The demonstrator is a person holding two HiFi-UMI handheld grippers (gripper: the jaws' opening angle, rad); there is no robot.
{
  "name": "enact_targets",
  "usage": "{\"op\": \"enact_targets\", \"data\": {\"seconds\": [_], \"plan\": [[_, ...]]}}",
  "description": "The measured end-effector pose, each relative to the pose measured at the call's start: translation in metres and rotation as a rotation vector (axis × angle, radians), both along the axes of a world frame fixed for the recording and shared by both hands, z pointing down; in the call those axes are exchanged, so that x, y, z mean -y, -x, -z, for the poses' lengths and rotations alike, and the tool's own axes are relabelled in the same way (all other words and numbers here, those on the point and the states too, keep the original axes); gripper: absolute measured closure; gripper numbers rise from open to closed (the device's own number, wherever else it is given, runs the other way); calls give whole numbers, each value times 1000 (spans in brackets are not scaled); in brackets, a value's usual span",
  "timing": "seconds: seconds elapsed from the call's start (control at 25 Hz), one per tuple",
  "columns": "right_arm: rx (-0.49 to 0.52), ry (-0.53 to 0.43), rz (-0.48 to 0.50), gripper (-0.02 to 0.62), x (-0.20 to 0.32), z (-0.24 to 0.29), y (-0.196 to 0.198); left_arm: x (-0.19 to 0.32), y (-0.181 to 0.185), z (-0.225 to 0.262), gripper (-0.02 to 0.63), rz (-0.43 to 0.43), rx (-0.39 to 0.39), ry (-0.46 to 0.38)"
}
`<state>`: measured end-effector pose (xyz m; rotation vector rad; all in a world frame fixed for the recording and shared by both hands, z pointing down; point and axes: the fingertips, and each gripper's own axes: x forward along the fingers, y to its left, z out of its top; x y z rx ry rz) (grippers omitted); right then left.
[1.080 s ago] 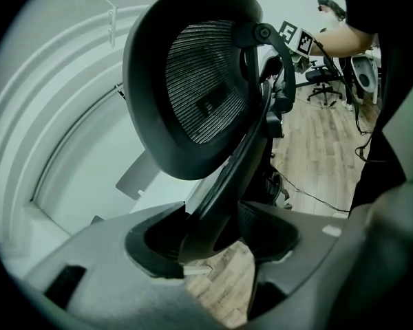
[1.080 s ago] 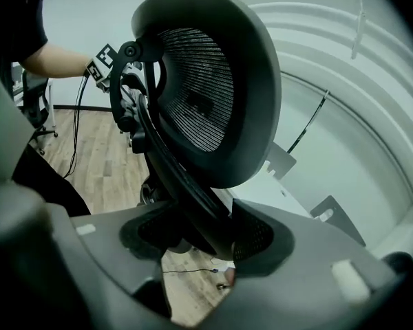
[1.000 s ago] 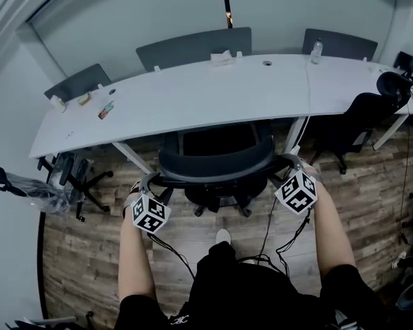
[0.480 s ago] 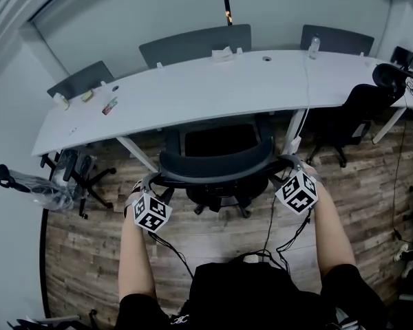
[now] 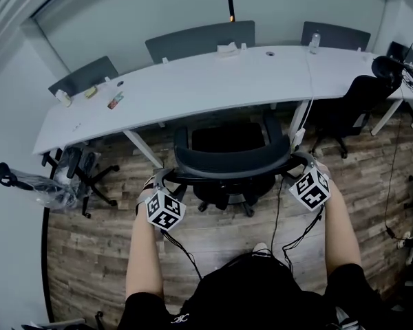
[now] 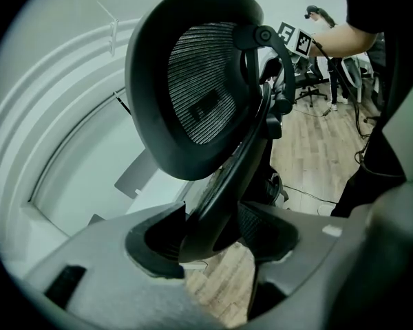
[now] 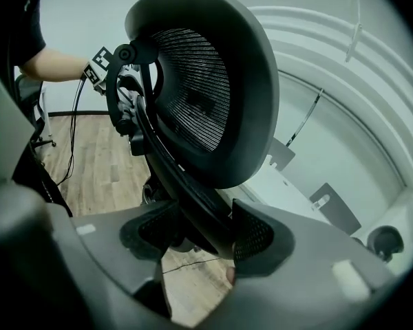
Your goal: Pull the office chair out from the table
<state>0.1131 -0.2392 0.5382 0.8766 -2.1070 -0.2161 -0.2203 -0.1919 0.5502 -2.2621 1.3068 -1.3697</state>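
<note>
Compared with a second ago, the office chair [image 5: 227, 160] is nearer to me and both claws have come back with it. Its seat was partly under the table [image 5: 193, 88] edge and now shows almost whole, so I judge the pull is well under way, though the seat front is still close to that edge.

The left claw [image 6: 220, 236] is clamped on a curved frame bar [image 6: 244, 150] of the chair; the bar fills the gap between the ribbed pads. The right claw [image 7: 196, 232] holds the matching bar on the other side in the same way.

Just above and beyond each claw rises the backrest [image 6: 203, 81]; it is black mesh stretched in a smooth, rounded plastic rim, and the bars look hard and glossy. Beyond the chair, farther from the claws, lies the long, white, slightly bowed table top. Below the claws is the wood-plank floor [image 5: 89, 239], where I expect the castors to roll easily.
</note>
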Motion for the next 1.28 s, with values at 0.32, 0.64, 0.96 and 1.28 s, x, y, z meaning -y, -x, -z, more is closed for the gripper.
{"op": "enact_targets", "data": {"seconds": [0.32,0.64,0.96,1.28], "plan": [[6,0,-37,344,-39,-1,9,-40,8,1,371,-24,-21,-13],[13,-32,-45,342,-68,-3,16,-72,15,-1,368,-16,-11,-35],[15,-54,-62,341,-92,-3,21,-94,21,-1,368,-28,-28,-45],[15,-89,-110,341,-108,0,27,-109,28,1,368,-42,-47,-57]]}}
